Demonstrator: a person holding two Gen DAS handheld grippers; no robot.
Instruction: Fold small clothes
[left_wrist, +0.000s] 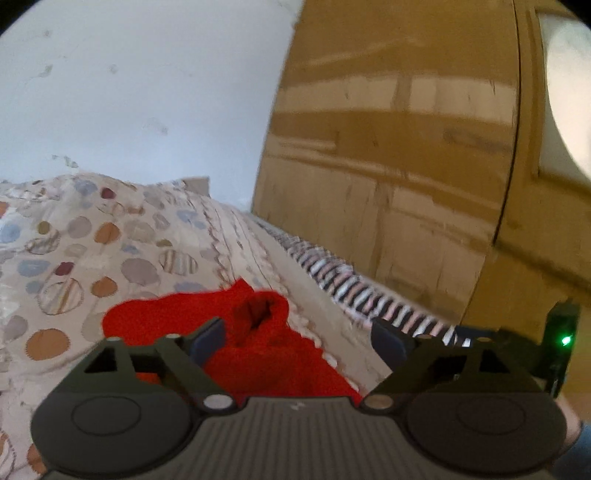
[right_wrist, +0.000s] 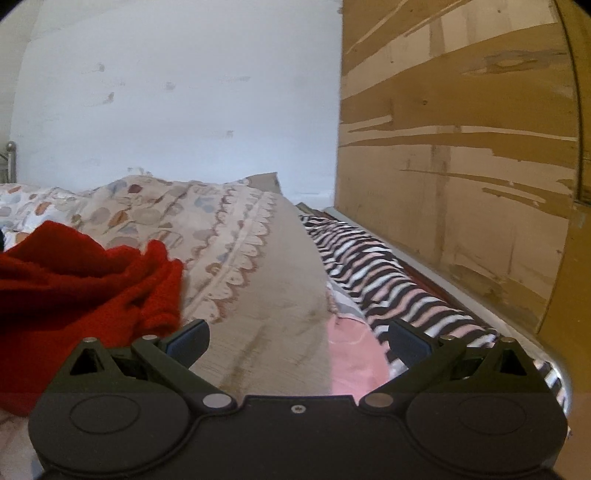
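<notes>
Red knitted garment (left_wrist: 258, 343) crumpled on patterned bedspread (left_wrist: 110, 236), left gripper (left_wrist: 299, 338) spread wide above it, pinching nothing, right gripper (right_wrist: 297, 341) spread wide over bare bedspread, garment to its left, striped cloth (right_wrist: 388, 280) alongside wooden wardrobe (right_wrist: 461, 147)

Crumpled red knit garment (left_wrist: 258, 343) lies on bedspread (left_wrist: 74, 258).

red garment (left_wrist: 258, 343) showing: 1 | grippers showing: 2, left gripper (left_wrist: 299, 341), right gripper (right_wrist: 297, 341) | dotted bedspread (left_wrist: 110, 240) lying: 1 | striped cloth (right_wrist: 388, 280) lying: 1 | wooden wardrobe (right_wrist: 461, 147) standing: 1
</notes>
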